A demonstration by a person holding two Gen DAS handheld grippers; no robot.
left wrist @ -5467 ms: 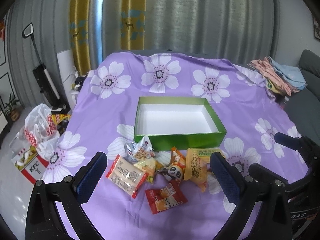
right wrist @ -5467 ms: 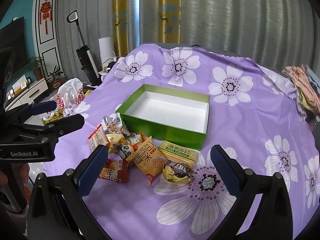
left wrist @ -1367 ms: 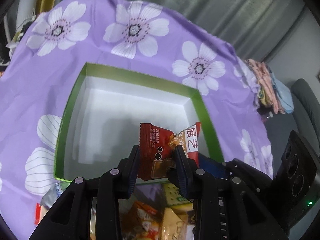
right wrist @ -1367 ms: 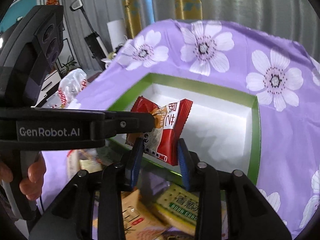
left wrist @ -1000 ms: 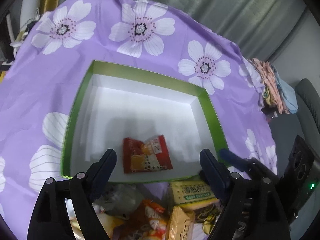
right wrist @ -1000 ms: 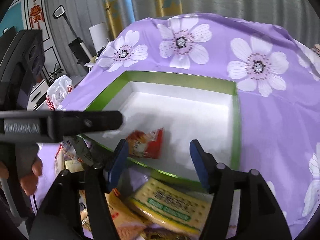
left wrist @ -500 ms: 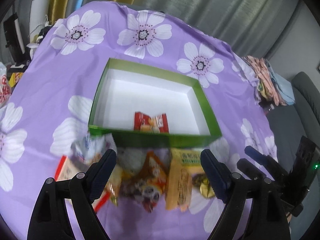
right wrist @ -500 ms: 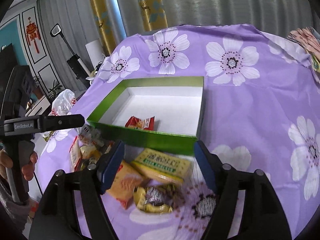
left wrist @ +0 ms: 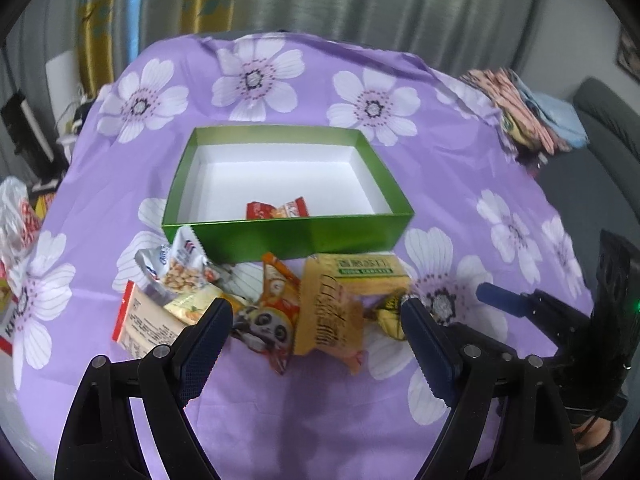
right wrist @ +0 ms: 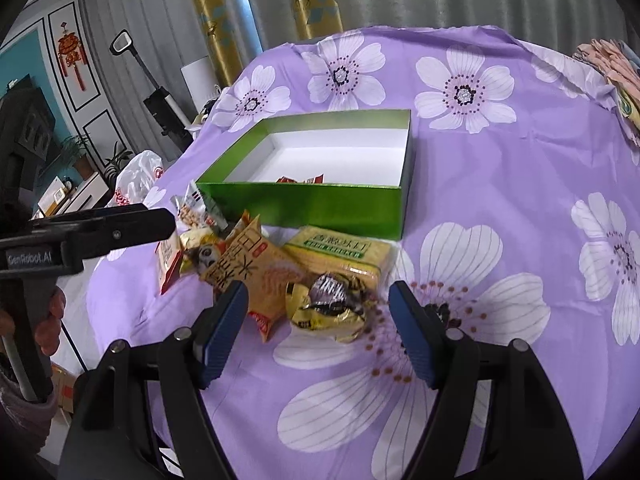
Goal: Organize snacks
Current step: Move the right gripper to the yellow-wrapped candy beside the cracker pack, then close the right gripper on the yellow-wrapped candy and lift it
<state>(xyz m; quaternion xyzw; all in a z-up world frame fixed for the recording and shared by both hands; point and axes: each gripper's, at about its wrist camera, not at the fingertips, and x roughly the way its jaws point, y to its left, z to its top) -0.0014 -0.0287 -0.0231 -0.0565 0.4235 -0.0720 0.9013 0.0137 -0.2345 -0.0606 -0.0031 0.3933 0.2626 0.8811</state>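
Note:
A green box (left wrist: 288, 236) (right wrist: 316, 206) with a white inside stands on the purple flowered cloth. One red snack packet (left wrist: 277, 210) (right wrist: 299, 179) lies in it near the front wall. In front of the box lies a heap of snacks: a panda packet (left wrist: 266, 320), an orange packet (left wrist: 328, 316) (right wrist: 256, 268), a green-labelled cracker pack (left wrist: 362, 270) (right wrist: 340, 252), a nut packet (left wrist: 184, 268), a yellow wrapped sweet (right wrist: 330, 304). My left gripper (left wrist: 316, 320) hangs open over the heap, nothing between its fingers. My right gripper (right wrist: 318, 308) is open around the yellow sweet without touching it.
Folded clothes (left wrist: 524, 120) lie at the cloth's far right edge. A plastic bag (right wrist: 138, 176) and a stick vacuum (right wrist: 148, 80) stand on the floor to the left. A hand (right wrist: 48, 320) holds the left gripper's handle. A grey sofa (left wrist: 600, 128) is at the right.
Both grippers let go of the red packet, which now lies in the box. Both have drawn back from the box to above the heap of snacks.

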